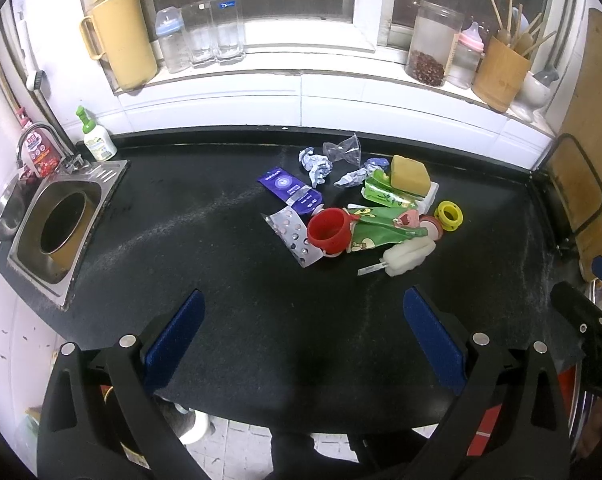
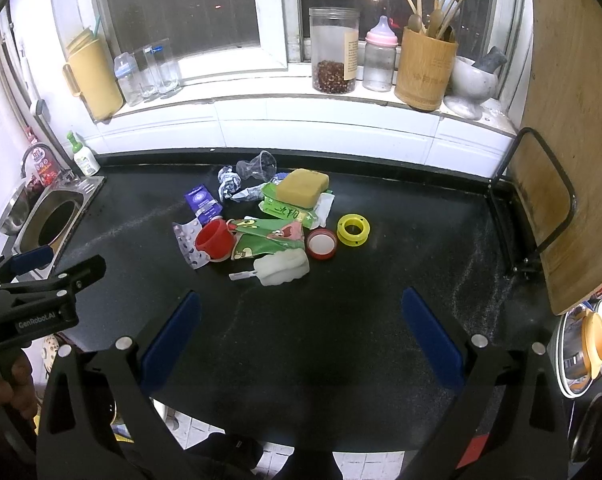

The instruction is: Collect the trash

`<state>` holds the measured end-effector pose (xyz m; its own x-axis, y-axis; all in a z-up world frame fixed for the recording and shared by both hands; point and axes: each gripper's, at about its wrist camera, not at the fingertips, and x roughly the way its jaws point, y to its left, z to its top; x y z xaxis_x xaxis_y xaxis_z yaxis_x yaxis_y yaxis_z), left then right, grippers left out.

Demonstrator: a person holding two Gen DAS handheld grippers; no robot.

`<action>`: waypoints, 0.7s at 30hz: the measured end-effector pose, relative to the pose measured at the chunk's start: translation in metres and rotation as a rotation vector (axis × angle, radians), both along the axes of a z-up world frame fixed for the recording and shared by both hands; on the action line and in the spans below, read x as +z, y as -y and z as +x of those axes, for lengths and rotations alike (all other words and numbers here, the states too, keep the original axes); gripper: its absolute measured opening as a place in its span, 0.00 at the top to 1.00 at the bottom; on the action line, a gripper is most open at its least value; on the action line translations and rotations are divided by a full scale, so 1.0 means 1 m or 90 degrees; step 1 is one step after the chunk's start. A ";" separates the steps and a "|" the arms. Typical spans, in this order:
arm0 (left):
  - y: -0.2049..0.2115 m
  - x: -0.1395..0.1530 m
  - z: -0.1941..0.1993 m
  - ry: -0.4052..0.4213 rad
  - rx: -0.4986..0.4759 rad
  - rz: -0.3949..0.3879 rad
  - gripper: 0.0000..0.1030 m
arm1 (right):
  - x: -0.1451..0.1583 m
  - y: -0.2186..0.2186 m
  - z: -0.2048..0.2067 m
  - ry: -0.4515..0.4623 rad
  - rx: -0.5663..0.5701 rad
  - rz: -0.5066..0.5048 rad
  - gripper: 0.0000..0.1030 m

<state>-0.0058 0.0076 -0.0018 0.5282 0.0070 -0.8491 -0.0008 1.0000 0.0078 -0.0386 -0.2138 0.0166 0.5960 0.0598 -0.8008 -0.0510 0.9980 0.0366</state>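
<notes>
A heap of trash lies mid-counter: a red cup (image 1: 329, 230) (image 2: 215, 239), a silver pill blister (image 1: 293, 236) (image 2: 189, 245), a purple sachet (image 1: 291, 190) (image 2: 203, 202), green snack wrappers (image 1: 385, 229) (image 2: 271, 236), crumpled paper (image 1: 316, 166) (image 2: 229, 182), a clear plastic cup (image 1: 343, 149) (image 2: 257, 168), a yellow sponge (image 1: 409, 175) (image 2: 303, 187), a yellow tape ring (image 1: 448, 216) (image 2: 353, 230), a red lid (image 2: 321, 243) and a white foam brush (image 1: 407, 257) (image 2: 283, 267). My left gripper (image 1: 303, 322) and right gripper (image 2: 301, 320) hover open near the front edge, short of the heap, holding nothing.
A steel sink (image 1: 61, 224) (image 2: 51, 224) sits at the counter's left end, with a soap bottle (image 1: 97, 138) behind it. Jars, bottles and a bamboo utensil holder (image 2: 425, 68) line the windowsill. A wooden cutting board (image 2: 573, 140) stands in a rack at the right.
</notes>
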 end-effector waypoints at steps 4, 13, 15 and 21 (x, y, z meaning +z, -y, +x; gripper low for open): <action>0.001 0.000 -0.001 -0.001 -0.001 0.001 0.06 | -0.002 -0.001 0.000 0.000 0.002 0.000 0.06; 0.003 -0.001 -0.001 -0.003 0.001 0.001 0.06 | -0.002 -0.002 0.001 0.000 0.001 0.001 0.06; 0.004 -0.002 -0.001 -0.004 0.000 0.002 0.06 | -0.002 -0.001 0.001 0.000 0.001 0.001 0.06; 0.004 -0.002 -0.001 -0.005 0.000 0.002 0.06 | -0.002 -0.001 0.002 0.000 0.002 0.000 0.06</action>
<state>-0.0068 0.0034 -0.0039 0.5220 0.0092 -0.8529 -0.0006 0.9999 0.0105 -0.0371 -0.2127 0.0148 0.5964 0.0623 -0.8003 -0.0541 0.9978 0.0373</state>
